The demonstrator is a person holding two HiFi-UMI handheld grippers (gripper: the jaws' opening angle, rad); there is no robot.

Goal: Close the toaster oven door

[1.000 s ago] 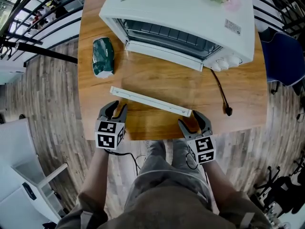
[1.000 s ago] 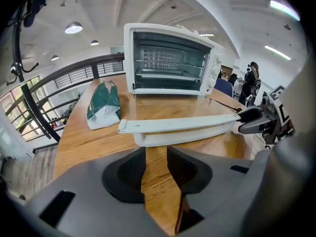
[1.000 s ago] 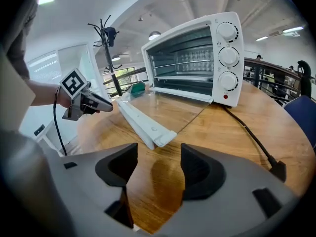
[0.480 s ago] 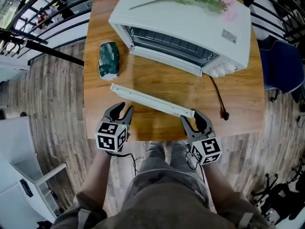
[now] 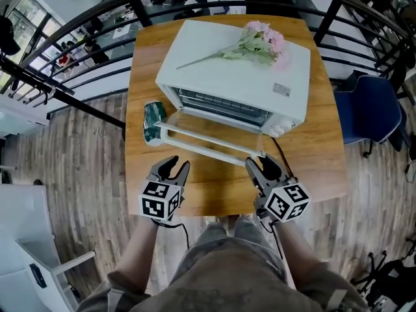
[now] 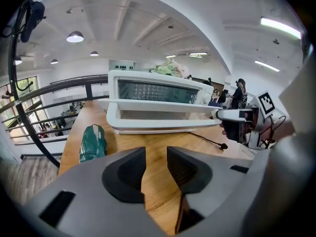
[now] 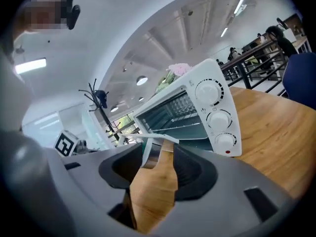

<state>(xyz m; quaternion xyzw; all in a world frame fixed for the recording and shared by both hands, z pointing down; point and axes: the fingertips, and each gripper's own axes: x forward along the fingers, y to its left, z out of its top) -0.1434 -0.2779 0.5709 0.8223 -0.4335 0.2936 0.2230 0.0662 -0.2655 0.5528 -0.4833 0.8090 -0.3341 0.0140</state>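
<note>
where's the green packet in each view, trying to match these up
head view: green packet lies left of centre, by the front left corner of the white toaster oven.
left gripper view: lower left, lying left of the oven and nearer the camera.
right gripper view: not in it.
shared landmark: the white toaster oven, which shows in all three views; in the right gripper view its knob panel faces the camera.

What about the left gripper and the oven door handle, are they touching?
Apart. The left gripper view shows bare table between the left gripper and the door handle.
</note>
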